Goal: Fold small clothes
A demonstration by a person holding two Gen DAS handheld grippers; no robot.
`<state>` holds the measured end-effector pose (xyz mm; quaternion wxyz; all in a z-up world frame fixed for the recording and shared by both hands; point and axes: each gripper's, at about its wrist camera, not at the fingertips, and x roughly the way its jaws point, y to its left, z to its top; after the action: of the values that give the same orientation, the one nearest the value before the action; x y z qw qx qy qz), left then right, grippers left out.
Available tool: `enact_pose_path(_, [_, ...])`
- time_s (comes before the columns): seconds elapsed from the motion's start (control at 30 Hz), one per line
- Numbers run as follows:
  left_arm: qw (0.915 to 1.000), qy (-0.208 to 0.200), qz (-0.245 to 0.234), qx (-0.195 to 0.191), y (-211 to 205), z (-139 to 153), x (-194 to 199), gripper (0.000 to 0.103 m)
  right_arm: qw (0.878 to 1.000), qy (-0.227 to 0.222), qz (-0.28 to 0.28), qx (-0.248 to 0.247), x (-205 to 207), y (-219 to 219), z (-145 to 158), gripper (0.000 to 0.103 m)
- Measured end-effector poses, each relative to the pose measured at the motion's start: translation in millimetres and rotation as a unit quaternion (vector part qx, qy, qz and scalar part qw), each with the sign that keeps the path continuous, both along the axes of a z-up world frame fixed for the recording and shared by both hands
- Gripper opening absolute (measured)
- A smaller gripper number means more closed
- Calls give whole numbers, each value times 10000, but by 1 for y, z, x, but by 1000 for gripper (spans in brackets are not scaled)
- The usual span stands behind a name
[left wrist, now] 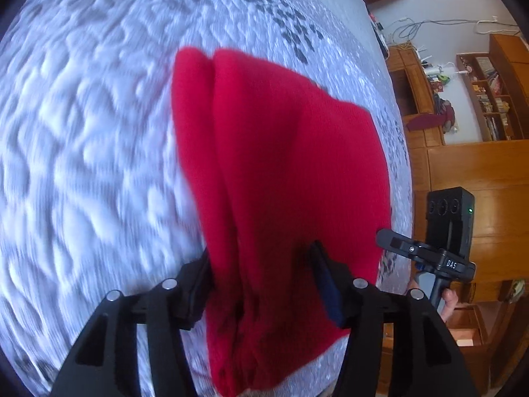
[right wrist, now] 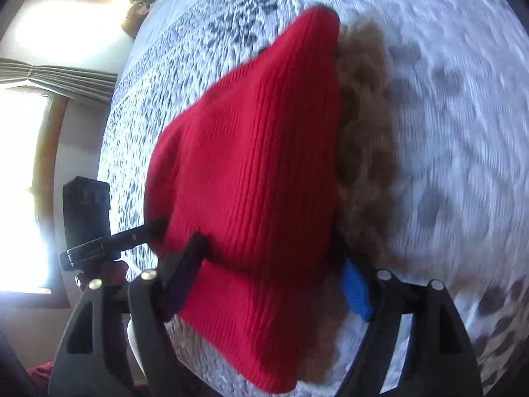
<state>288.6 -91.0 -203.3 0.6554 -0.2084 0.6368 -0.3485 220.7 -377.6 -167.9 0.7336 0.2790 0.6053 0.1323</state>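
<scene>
Red ribbed knit garment (right wrist: 251, 172), bunched, over a patterned bedspread (left wrist: 82, 132).

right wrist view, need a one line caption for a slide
Red knit garment lies between the right gripper's spread fingers above a patterned bedspread, the left gripper alongside.

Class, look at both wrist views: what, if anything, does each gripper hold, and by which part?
The red knit garment lies between the open jaws of the left gripper and right gripper at its near edge; whether the pads press it cannot be told.
</scene>
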Motion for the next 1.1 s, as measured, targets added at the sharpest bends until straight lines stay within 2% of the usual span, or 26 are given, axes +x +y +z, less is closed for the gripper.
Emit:
enact_pose_path(0.07, [10000, -46, -37, -6, 0, 1, -16, 63, 9998, 78, 47, 198, -16, 5, -7, 77])
enact_pose_path(0.17, [9999, -75, -72, 20, -1, 2, -32, 65, 9996, 102, 111, 219, -35, 14, -9, 77])
enact_pose_path(0.2, [9999, -107, -82, 70, -2, 2, -36, 63, 9996, 107, 123, 216, -39, 15, -8, 73])
enact_pose_path(0.23, [9996, -196, -86, 200, -5, 3, -39, 56, 9997, 134, 159, 140, -46, 18, -8, 67])
enact_pose_path(0.27, [9990, -263, -80, 353, -6, 3, -42, 49, 9997, 156, 180, 57, -47, 19, -5, 54])
enact_pose_path(0.3, [9983, -276, -84, 512, -8, 2, -45, 36, 9997, 180, 186, -44, -53, 19, -5, 34])
enact_pose_path(0.33, [9982, -240, -43, 557, -8, 1, -48, 29, 9996, 224, 192, -35, -54, 20, -7, 24])
enact_pose_path(0.4, [9983, -146, 61, 564, -5, 0, -51, 20, 9988, 355, 102, 319, -61, 14, -10, 18])
enact_pose_path(0.53, [9986, 26, 49, 533, -2, 5, -67, 16, 9992, 350, 101, 177, -71, 4, 1, 16])
enact_pose_path(0.63, [9957, -281, -81, 880, -10, 2, -79, 16, 9984, 486, 272, -132, -76, 7, -7, 17])
enact_pose_path(0.67, [9954, -344, -96, 895, -11, -1, -79, 16, 9984, 489, 275, -97, -76, 5, -10, 17])
enact_pose_path(0.73, [9971, -195, 7, 730, -5, -7, -76, 16, 9986, 504, 90, 140, -78, -1, -15, 17])
enact_pose_path(0.77, [9977, -144, 9, 662, -3, -6, -74, 17, 9988, 441, 75, 189, -81, -2, -14, 20])
enact_pose_path(0.83, [9977, -81, -13, 666, 3, -1, -76, 25, 9991, 374, 97, 170, -89, -2, -9, 23])
enact_pose_path(0.87, [9982, -5, 32, 598, 8, 3, -80, 25, 9991, 353, 87, 207, -95, -1, -7, 28])
enact_pose_path(0.93, [9983, 55, 66, 571, 17, 8, -86, 28, 9993, 310, 99, 186, -103, 0, -3, 31])
enact_pose_path(1.1, [9938, -341, -106, 1051, 17, 6, -104, 33, 9994, 349, 16, 36, -107, -10, -13, 30])
